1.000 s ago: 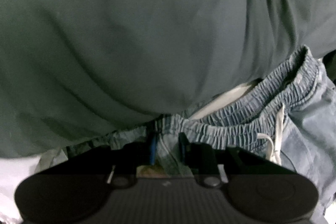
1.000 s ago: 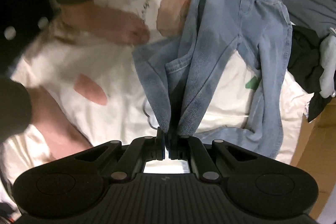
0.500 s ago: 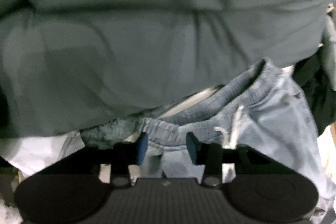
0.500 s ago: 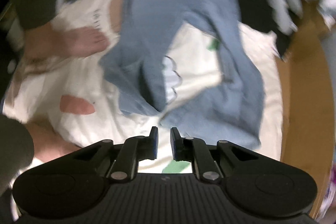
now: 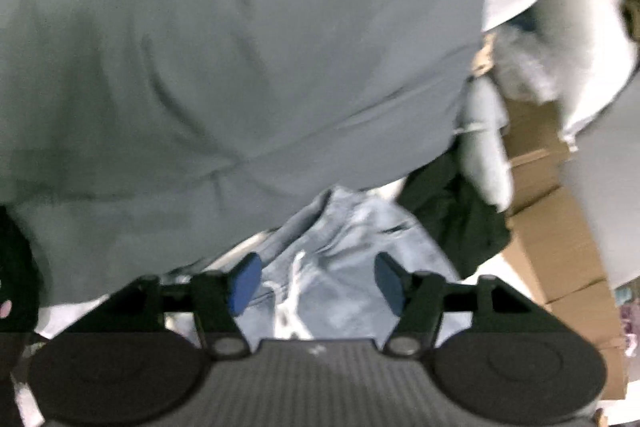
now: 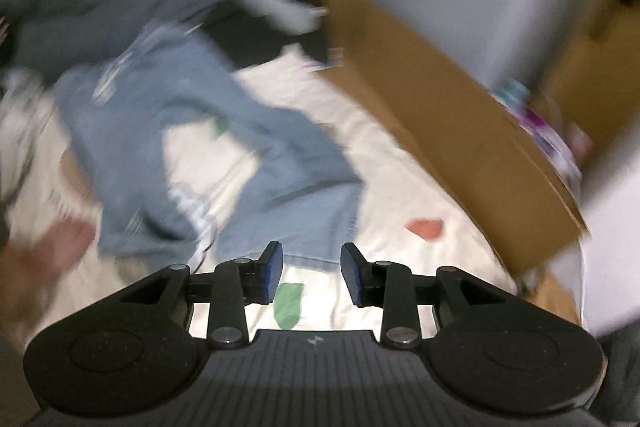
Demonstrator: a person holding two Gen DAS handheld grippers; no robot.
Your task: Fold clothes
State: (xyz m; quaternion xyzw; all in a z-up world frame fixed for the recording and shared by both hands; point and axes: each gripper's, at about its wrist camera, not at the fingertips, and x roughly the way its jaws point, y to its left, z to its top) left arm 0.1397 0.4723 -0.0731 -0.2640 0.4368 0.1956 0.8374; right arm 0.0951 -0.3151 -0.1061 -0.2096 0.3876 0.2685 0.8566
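Light-blue denim trousers (image 6: 192, 131) lie spread on a cream patterned sheet (image 6: 400, 163), legs towards me and waistband at the far left. My right gripper (image 6: 311, 269) hovers over a trouser hem; its jaws are opening and nothing sits between the pads. In the left wrist view the trousers' waistband with its white drawstring (image 5: 298, 279) lies under my left gripper (image 5: 316, 277). Its jaws are opening too, and the blue pads stand clear of the cloth. A large grey garment (image 5: 240, 87) fills the view above it.
A brown cardboard box (image 6: 452, 115) lines the sheet's right edge. Dark clothing (image 5: 452, 211) and pale bundled cloth (image 5: 488, 131) lie past the waistband, with stacked cardboard boxes (image 5: 560, 227) beyond. A person's bare foot (image 6: 52, 247) rests at the left.
Both grippers have let go of the trousers and opened. The right one lifted, rolled and swung right towards the cardboard box. The left one drew back from the waistband.
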